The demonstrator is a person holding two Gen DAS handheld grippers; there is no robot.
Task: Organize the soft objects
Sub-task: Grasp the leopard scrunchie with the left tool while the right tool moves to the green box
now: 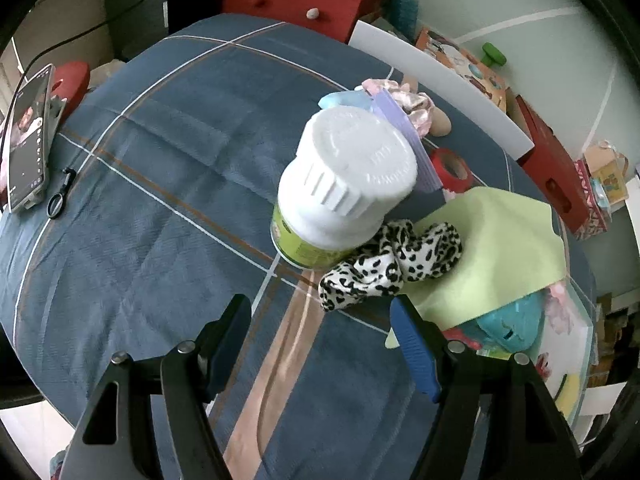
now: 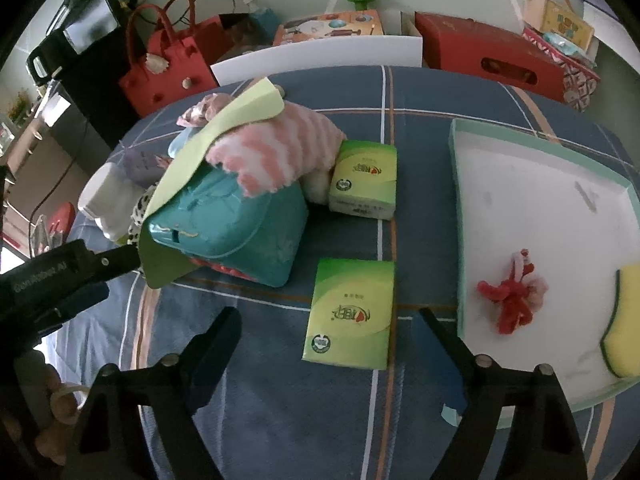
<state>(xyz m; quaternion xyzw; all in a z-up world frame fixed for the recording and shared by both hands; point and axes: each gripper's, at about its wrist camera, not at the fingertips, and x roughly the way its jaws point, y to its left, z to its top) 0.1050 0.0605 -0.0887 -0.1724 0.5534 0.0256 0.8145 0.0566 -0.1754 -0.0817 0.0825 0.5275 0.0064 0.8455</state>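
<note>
two grippers tilt steeply down over the blue plaid cloth (image 1: 152, 208), both with jaws spread and nothing between them. our left gripper (image 1: 320, 344) hangs just short of a crumpled leopard-print scrunchie (image 1: 384, 264) that leans against a white-capped bottle (image 1: 344, 176) and a pale green sheet (image 1: 496, 248). our right gripper (image 2: 328, 344) straddles a glossy green tissue pack (image 2: 350, 314). only the right view shows a second tissue pack (image 2: 366, 182), a fuzzy pink-striped cloth (image 2: 276, 152) on a teal wipes pack (image 2: 240, 232), and the white tray (image 2: 536, 208) holding a red scrunchie (image 2: 510, 294) and a yellow sponge (image 2: 624, 324).
</note>
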